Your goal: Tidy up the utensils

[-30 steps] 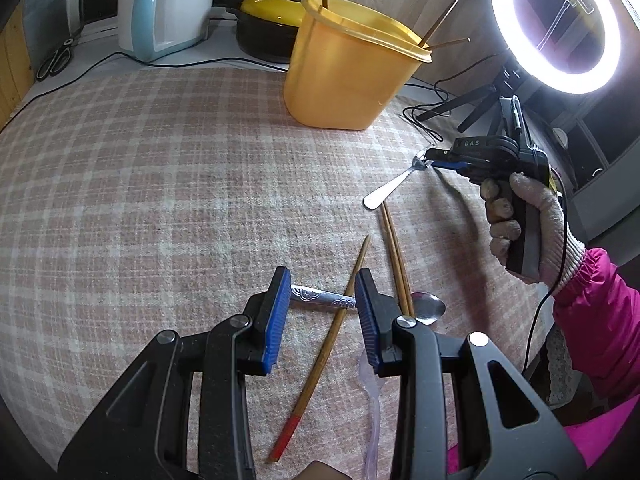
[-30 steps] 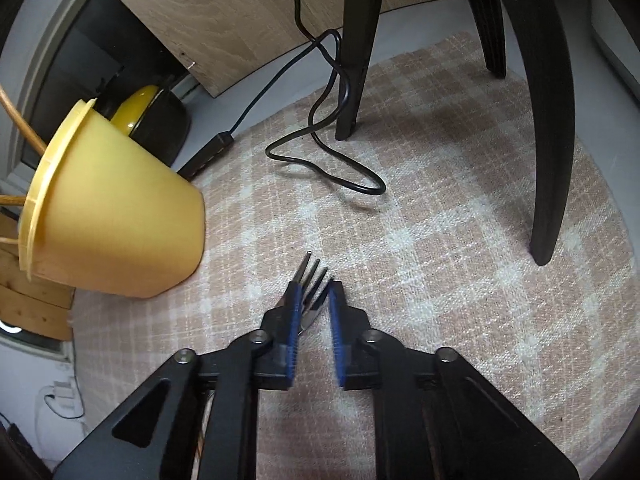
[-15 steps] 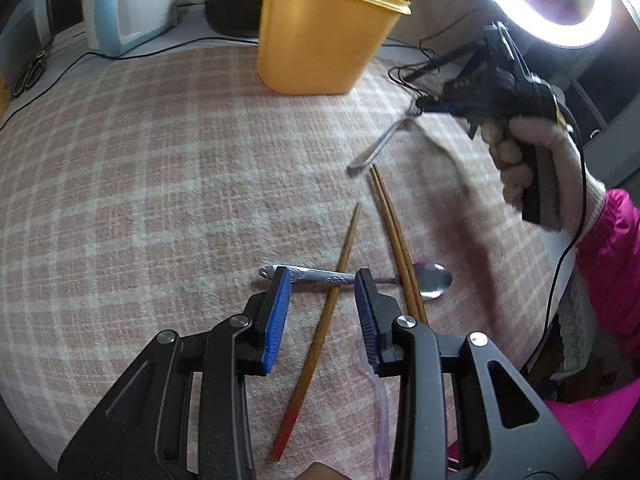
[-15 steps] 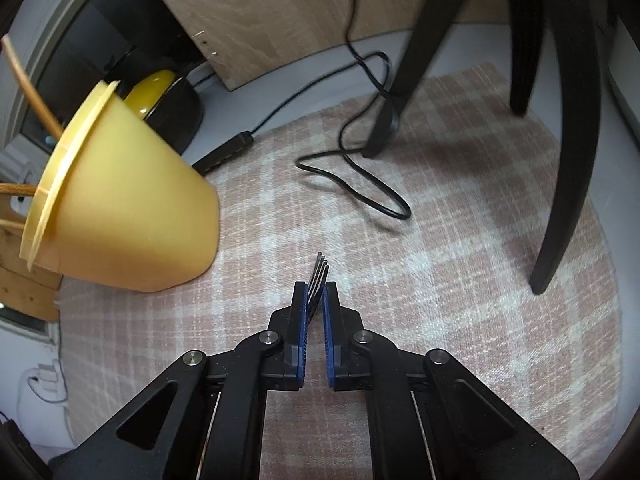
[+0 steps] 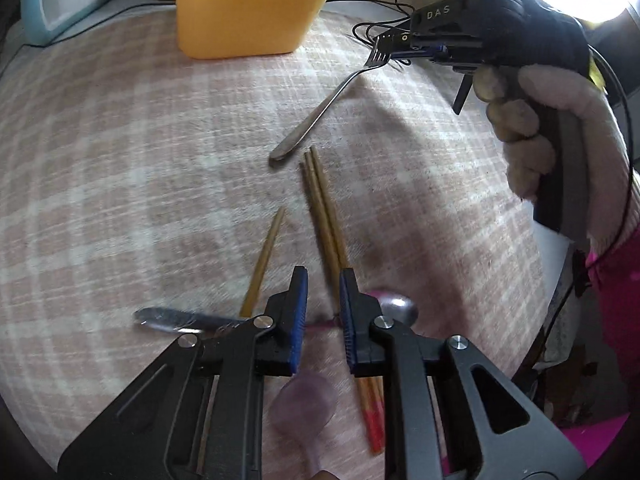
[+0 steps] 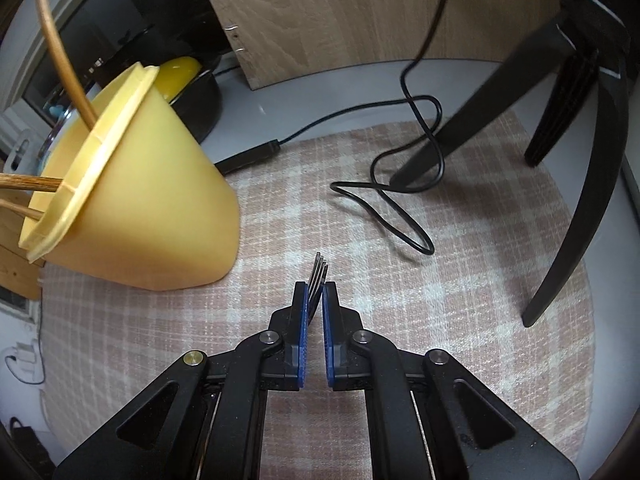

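Right wrist view: jaws clamp the fork [image 6: 319, 276] head; left jaws, narrow and closing, straddle the spoon [image 5: 396, 307] stem.

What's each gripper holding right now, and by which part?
Right gripper is shut on the fork at its tine end; the handle trails down to the cloth. Left gripper holds nothing: its jaws are closing over the spoon.

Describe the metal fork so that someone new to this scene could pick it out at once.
Start at the yellow tub on the checked cloth. To its right the fork slants, tines pinched in the right gripper. It is the only pronged utensil; the rest are chopsticks and spoons.
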